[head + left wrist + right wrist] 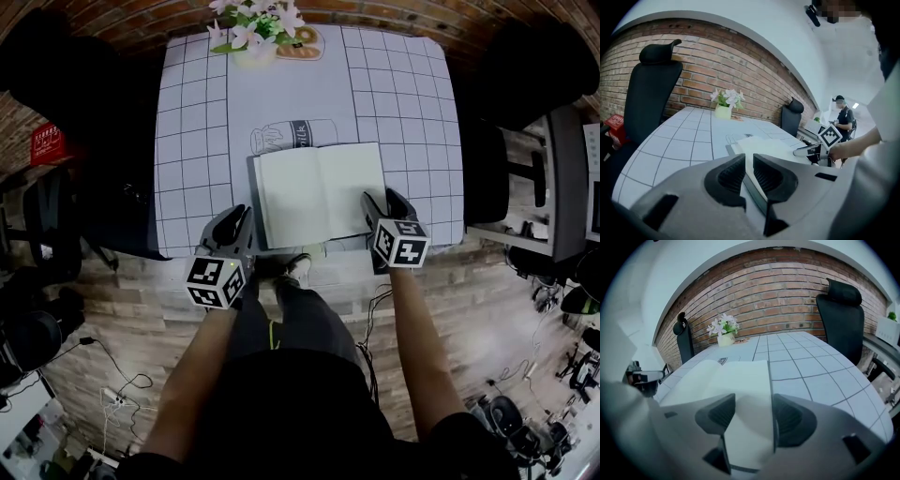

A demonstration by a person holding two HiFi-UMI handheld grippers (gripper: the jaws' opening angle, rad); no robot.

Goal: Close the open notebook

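**Left tongs** (748, 161): closed, with nothing between them. They sit at the near left corner of the notebook (319, 192), just beside its dark cover edge. Whether they touch it cannot be told.

**Right tongs** (753, 404): spread wide and empty. The outer edge of the right-hand page lies in line between them, and the pads do not press on it.

**Notebook:** on the near part of the table (192, 112), lying open and flat. Both blank pages face up, and the spine runs away from the person.

**Table:** grid-patterned cover. Flowers (255, 28) stand in a pot at the far edge, well apart from the notebook.

**Progress:** closing judged not yet begun, as no page or cover is lifted. Remaining steps:
- take hold of one side
- swing it over the spine
- lay it on the other half
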